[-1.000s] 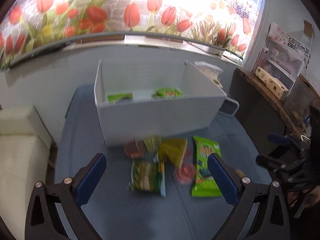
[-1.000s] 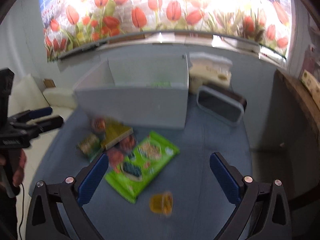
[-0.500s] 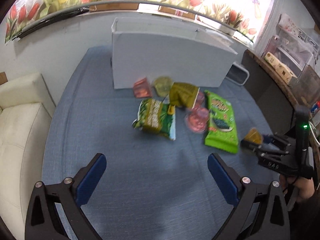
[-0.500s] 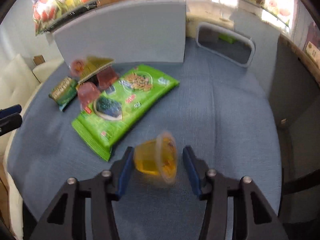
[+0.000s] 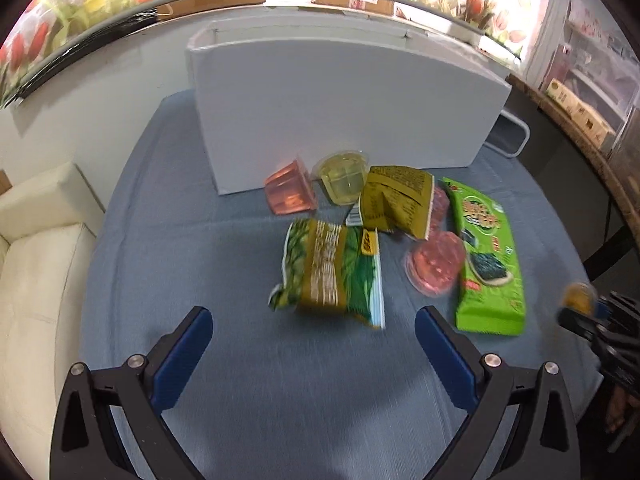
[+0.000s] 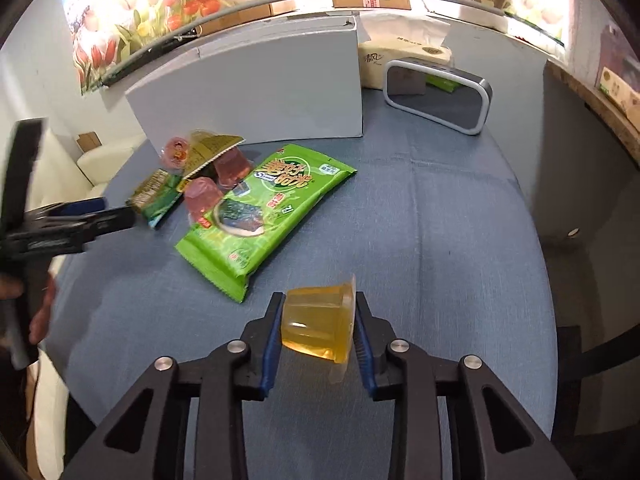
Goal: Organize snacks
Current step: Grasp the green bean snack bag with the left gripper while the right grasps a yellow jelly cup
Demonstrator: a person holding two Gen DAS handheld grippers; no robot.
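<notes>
Right tool (image 6: 318, 330) closed on a small orange translucent jelly cup (image 6: 320, 326), pads on its side walls, foil rim tipped to the right; cup lifted clear of the blue-cloth desk (image 6: 460, 240). Judgement: light, thin-walled plastic, slick and easy to dent, so a gentle squeeze low on the stiffer body, not on the lid flange, looks safest.

Left tool (image 5: 312, 344) open wide, holding nothing, hovering just short of a crinkly green-and-gold snack bag (image 5: 330, 270). Soft, air-filled; best taken across a flat edge.

Tall white open-top cardboard box (image 5: 344, 108) at the back; its inside is hidden from both views. Loose in front of it: pink jelly cup (image 5: 290, 194), pale yellow jelly cup (image 5: 344, 178), long bright green seaweed packet (image 5: 486, 256).
</notes>
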